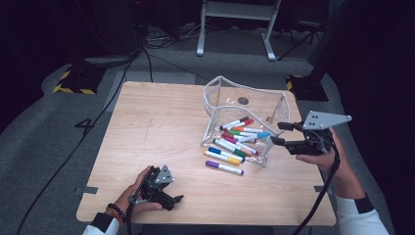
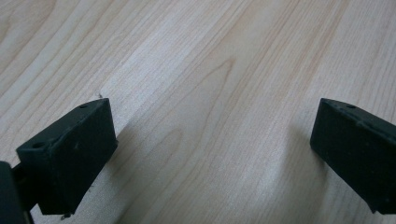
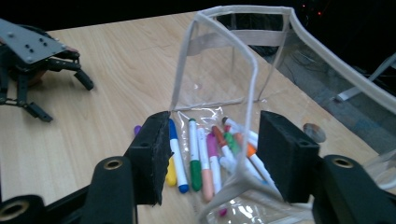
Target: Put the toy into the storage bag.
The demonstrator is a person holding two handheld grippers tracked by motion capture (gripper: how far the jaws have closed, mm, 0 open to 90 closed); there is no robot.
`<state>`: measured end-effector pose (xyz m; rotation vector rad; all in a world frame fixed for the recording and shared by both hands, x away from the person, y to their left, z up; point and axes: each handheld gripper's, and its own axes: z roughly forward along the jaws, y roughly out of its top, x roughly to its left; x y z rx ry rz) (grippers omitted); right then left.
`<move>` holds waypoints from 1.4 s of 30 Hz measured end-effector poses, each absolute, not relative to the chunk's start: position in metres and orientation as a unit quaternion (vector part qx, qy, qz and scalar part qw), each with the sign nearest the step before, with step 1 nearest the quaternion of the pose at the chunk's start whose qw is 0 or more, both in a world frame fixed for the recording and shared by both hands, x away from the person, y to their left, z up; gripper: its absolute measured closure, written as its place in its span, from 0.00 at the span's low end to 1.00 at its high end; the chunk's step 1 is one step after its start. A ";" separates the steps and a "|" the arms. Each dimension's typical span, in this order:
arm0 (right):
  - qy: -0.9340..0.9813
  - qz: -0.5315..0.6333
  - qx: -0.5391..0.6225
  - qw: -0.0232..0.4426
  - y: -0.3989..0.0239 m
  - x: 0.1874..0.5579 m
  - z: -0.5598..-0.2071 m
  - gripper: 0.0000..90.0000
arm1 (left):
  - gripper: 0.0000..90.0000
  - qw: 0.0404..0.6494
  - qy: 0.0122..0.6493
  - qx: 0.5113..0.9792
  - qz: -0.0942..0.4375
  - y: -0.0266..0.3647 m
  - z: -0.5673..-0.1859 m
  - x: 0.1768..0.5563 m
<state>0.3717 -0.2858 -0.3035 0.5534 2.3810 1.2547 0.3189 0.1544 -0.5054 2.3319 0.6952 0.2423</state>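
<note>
A clear plastic pouch (image 1: 244, 105) with a pale trim lies open on the right half of the wooden table (image 1: 156, 127). Several coloured markers (image 1: 240, 137) lie inside it. A purple marker (image 1: 224, 168) rests on the wood just in front of it. My right gripper (image 1: 279, 133) hovers at the pouch's right side, open. In the right gripper view the pouch's trimmed edge (image 3: 233, 186) sits between the jaws of the right gripper (image 3: 212, 140), untouched by the pads, with the markers (image 3: 194, 154) beyond. My left gripper (image 1: 178, 198) rests near the front left edge, open over bare wood (image 2: 212, 140).
A small dark round object (image 1: 243, 101) lies in the far part of the pouch. The left gripper (image 3: 63, 98) appears across the table in the right gripper view. Beyond the table are grey carpet, black cables (image 1: 98, 122) and a white desk frame (image 1: 235, 29).
</note>
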 end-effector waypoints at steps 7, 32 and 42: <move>0.853 0.451 0.190 0.184 -0.283 0.346 -0.338 0.51 | 0.01 0.341 0.270 0.896 0.094 0.155 -0.505 0.319; 0.900 0.391 0.175 0.086 -0.187 0.387 -0.474 0.46 | 0.01 0.341 0.269 0.896 0.094 0.155 -0.505 0.319; 0.905 0.379 0.178 0.070 -0.148 0.413 -0.495 0.51 | 0.01 0.341 0.268 0.896 0.094 0.156 -0.505 0.318</move>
